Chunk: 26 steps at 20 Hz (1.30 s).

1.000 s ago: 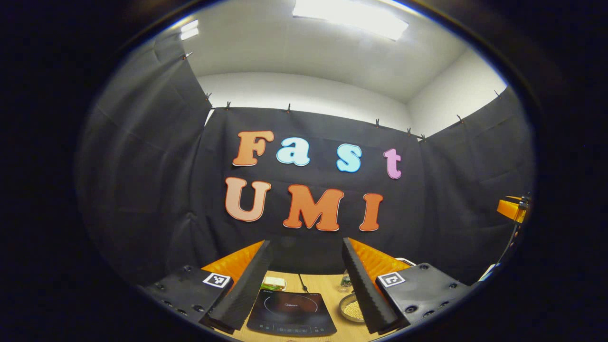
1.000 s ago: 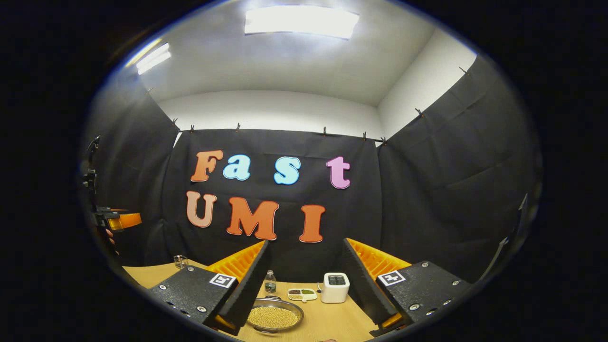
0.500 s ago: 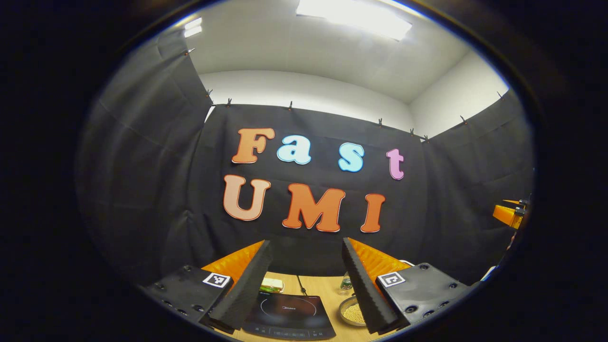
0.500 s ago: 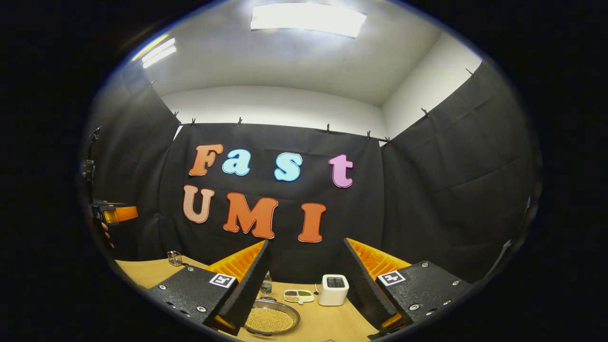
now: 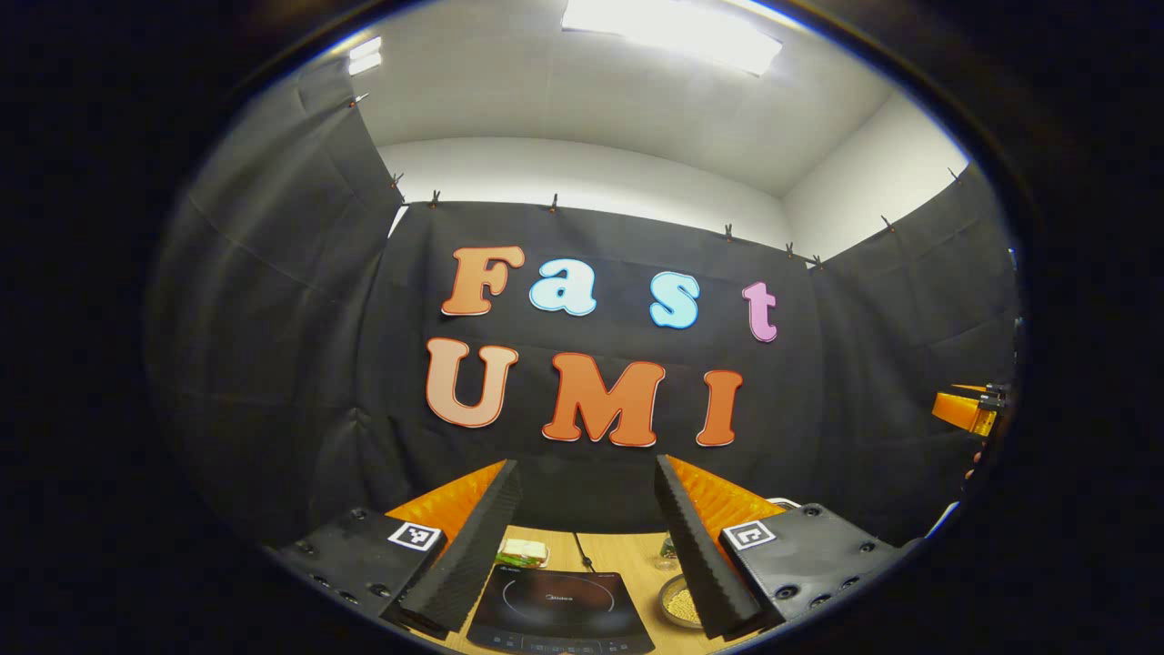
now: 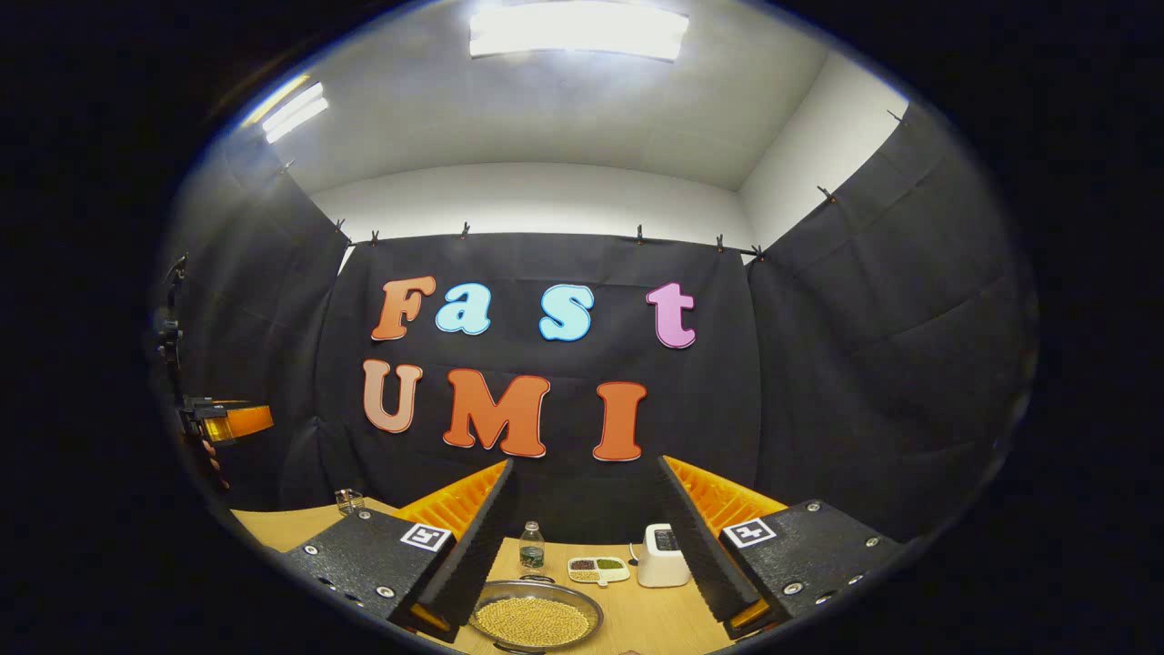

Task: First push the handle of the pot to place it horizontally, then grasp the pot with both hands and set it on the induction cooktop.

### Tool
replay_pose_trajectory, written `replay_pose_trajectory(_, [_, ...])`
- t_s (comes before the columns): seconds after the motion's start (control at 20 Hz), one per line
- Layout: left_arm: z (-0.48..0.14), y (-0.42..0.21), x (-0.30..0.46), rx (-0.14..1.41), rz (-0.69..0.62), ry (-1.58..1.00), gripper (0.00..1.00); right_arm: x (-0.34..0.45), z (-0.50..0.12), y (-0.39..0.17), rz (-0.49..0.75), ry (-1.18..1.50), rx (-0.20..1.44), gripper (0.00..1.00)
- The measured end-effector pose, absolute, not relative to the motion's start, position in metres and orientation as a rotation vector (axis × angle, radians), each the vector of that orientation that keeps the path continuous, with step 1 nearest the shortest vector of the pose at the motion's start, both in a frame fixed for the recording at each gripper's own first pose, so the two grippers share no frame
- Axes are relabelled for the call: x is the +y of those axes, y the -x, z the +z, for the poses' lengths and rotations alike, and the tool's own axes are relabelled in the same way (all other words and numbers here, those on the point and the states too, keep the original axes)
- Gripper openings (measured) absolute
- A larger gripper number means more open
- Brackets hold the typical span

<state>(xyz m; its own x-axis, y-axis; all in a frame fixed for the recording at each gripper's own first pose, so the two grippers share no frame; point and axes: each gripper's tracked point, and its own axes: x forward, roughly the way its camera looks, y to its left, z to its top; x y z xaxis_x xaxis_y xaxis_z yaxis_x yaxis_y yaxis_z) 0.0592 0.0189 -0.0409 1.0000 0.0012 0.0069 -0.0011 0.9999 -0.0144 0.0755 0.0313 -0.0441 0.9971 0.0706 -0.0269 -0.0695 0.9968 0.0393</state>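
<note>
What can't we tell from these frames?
- Pot: right gripper view, near rim cut off by the edge; handle too small to judge its direction.
- Cooktop: left gripper view, front edge cut off, left corner behind a finger.
- Toaster: right gripper view, right side behind a finger.
- Tray contents: too small.

In the right gripper view, the pot (image 6: pixel 534 620) of yellow grains now sits more central between the fingers and looks fuller in frame than a second ago, and the white appliance (image 6: pixel 661 557) has shifted right, partly behind the right finger (image 6: pixel 700 546). In the left gripper view, the induction cooktop (image 5: pixel 559 611) sits slightly lower, and the other gripper (image 5: pixel 966 409) at the right edge has dropped a little.
</note>
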Motion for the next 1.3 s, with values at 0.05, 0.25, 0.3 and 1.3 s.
replay_pose_trajectory(0.05, [-0.041,-0.062,0.022,-0.010,0.007,0.009,0.96,0.034,-0.050,-0.081,0.075,-0.053,0.040,0.93])
replay_pose_trajectory(0.25, [-0.050,-0.073,0.033,0.000,0.021,-0.012,0.96,0.043,-0.090,-0.100,0.098,-0.125,0.136,0.93])
replay_pose_trajectory(0.3, [-0.052,-0.076,0.034,0.003,0.020,-0.011,0.96,0.048,-0.101,-0.103,0.109,-0.148,0.174,0.93])
replay_pose_trajectory(1.3, [-0.107,-0.105,0.078,0.110,0.065,-0.065,0.96,0.148,-0.352,-0.046,0.283,-0.151,0.968,0.15])
